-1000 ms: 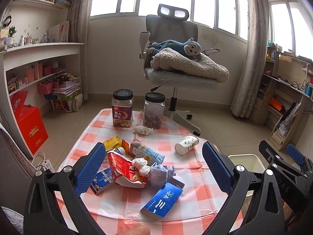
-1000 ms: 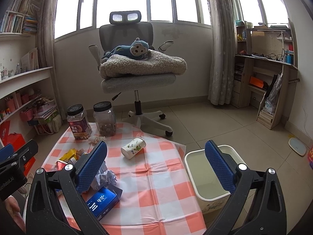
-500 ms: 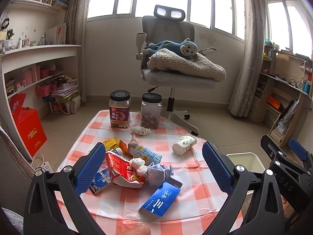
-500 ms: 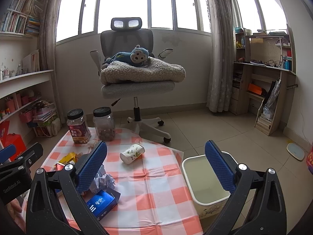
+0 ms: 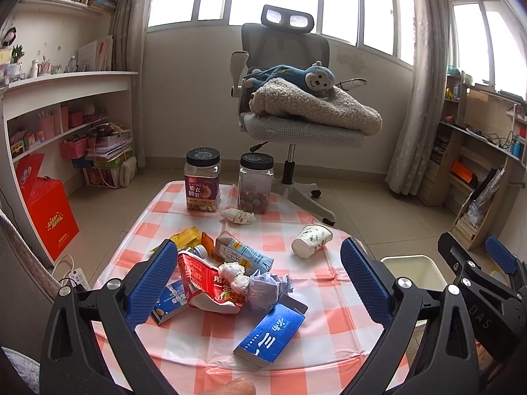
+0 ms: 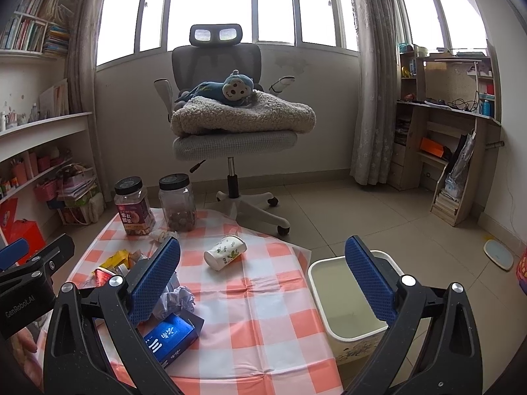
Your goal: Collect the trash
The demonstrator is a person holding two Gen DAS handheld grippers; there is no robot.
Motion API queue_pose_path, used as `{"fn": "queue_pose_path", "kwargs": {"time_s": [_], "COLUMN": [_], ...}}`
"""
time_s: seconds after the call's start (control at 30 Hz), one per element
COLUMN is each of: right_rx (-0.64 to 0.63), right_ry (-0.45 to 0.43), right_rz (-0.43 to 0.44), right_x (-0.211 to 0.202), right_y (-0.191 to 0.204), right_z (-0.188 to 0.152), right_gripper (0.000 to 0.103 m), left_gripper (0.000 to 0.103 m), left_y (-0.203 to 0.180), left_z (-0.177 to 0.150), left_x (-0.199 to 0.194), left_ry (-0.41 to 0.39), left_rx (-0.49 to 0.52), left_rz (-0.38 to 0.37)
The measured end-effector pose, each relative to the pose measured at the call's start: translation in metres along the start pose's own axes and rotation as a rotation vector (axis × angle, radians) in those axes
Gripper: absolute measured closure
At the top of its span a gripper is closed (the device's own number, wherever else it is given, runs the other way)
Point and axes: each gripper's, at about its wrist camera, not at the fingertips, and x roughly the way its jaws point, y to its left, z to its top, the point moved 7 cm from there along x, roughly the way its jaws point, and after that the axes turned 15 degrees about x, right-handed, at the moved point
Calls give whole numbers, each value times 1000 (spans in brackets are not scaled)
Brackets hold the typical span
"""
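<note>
Daylight pours through a curved row of tall windows [image 6: 230, 3] along the top of the frame, flanked by pale curtains [image 6: 372, 98]. At centre stands a grey office chair [image 6: 227, 138] on a tiled floor [image 6: 346, 204], its seat piled with a fleecy blanket [image 6: 243, 115] and a blue toy monkey [image 6: 227, 89]. White shelves [image 5: 62, 98] with books and baskets fill the left side; a wooden shelving desk [image 6: 451, 125] occupies the right. Walls are plain cream.

Office chair [image 5: 290, 75], plush monkey [image 5: 296, 75], two jars [image 5: 202, 181]
</note>
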Motion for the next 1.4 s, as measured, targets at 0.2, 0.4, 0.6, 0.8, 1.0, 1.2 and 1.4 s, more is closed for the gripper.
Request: {"fn": "queue_pose_path", "kwargs": {"time_s": [0.2, 0.4, 0.6, 0.8, 1.0, 1.2, 1.4], "right_rx": [0, -15, -47, -40, -52, -22, -36], "right_ry": [43, 124, 271, 404, 526, 641, 711], "right_rz": [3, 1, -25, -40, -55, -65, -35], "right_x": [8, 32, 79, 122, 157, 193, 217], "right_y": [4, 19, 40, 50, 49, 44, 52], "right_z": [0, 5, -1, -26, -54, -72, -86], "right_gripper": [7, 7, 7, 7, 7, 7, 7], "left_gripper": [7, 7, 7, 7, 7, 7, 7], "left_y": [8, 26, 61, 97, 138, 172, 185], "left_z": [-3, -9, -20, -21, -40, -95, -116], "left_x": [14, 49, 94, 136, 198, 256, 296], "left_ry": [60, 182, 319, 403, 536, 744, 797], "left_rx": [-44, -98, -134, -127, -108, -133, -146], "left_rz": [-26, -52, -45, 12, 28, -10, 5]}}
